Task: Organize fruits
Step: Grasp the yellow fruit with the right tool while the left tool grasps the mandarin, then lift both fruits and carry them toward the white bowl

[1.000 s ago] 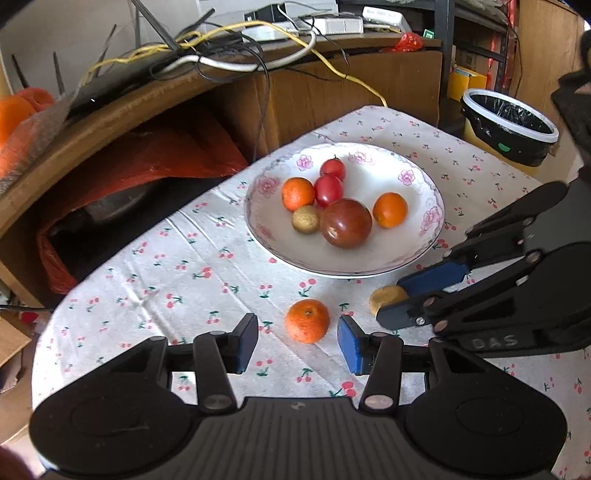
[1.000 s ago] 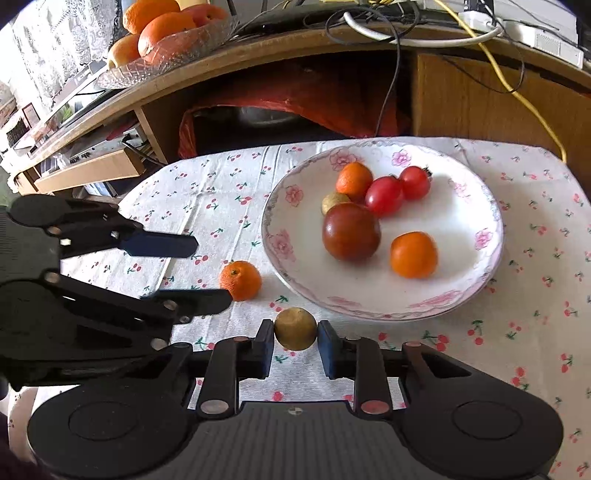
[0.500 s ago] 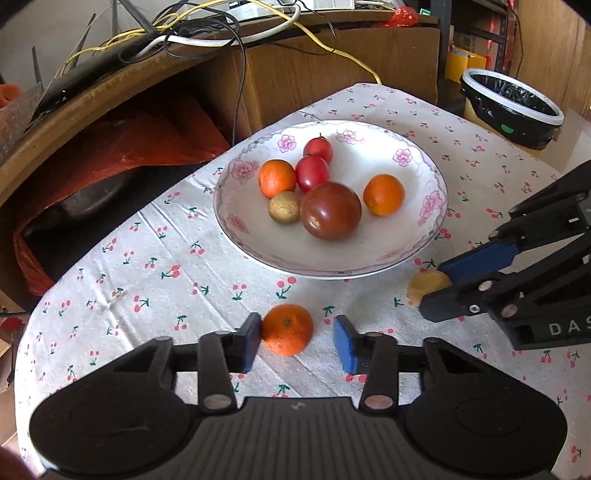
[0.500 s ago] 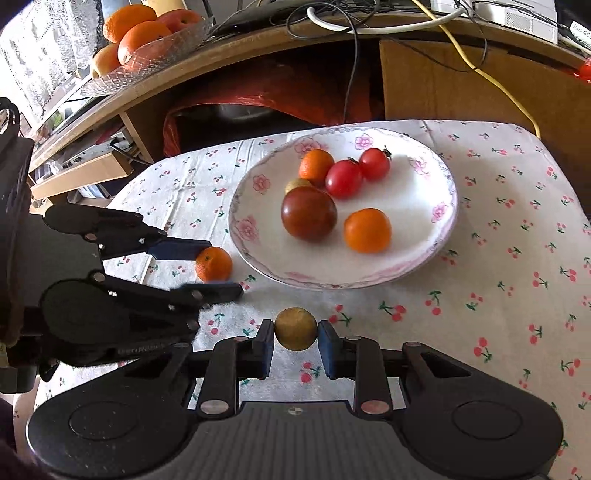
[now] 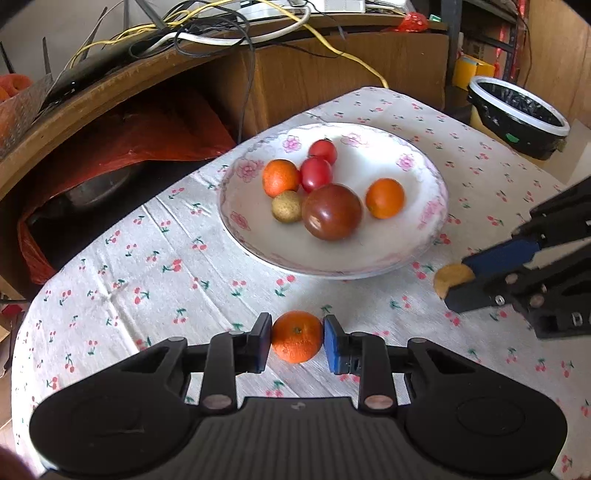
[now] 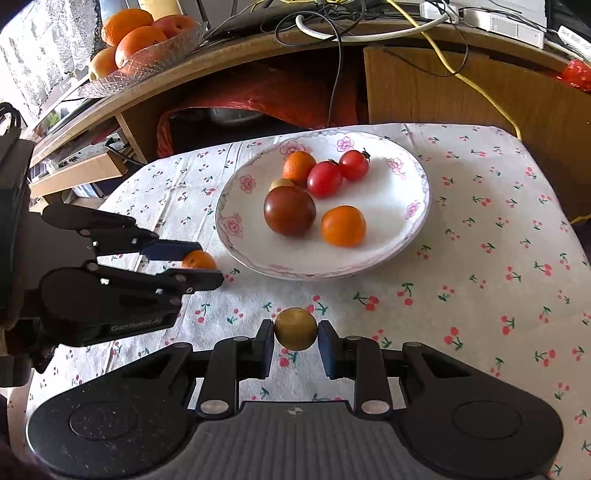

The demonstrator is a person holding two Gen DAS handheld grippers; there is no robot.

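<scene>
Mandarin (image 5: pixel 297 341) sits clamped between the left hand-held gripper (image 5: pixel 297 343) pads.

We note a table under a white cherry-print cloth (image 6: pixel 480 266). Behind it runs a curved wooden shelf (image 6: pixel 258 48) strewn with cables (image 5: pixel 221 26), red plastic sheeting (image 5: pixel 147 136) stuffed beneath. A glass bowl of oranges (image 6: pixel 140 48) sits up left; a black-lined bin (image 5: pixel 517 114) stands at right. Daylight is bright.
</scene>
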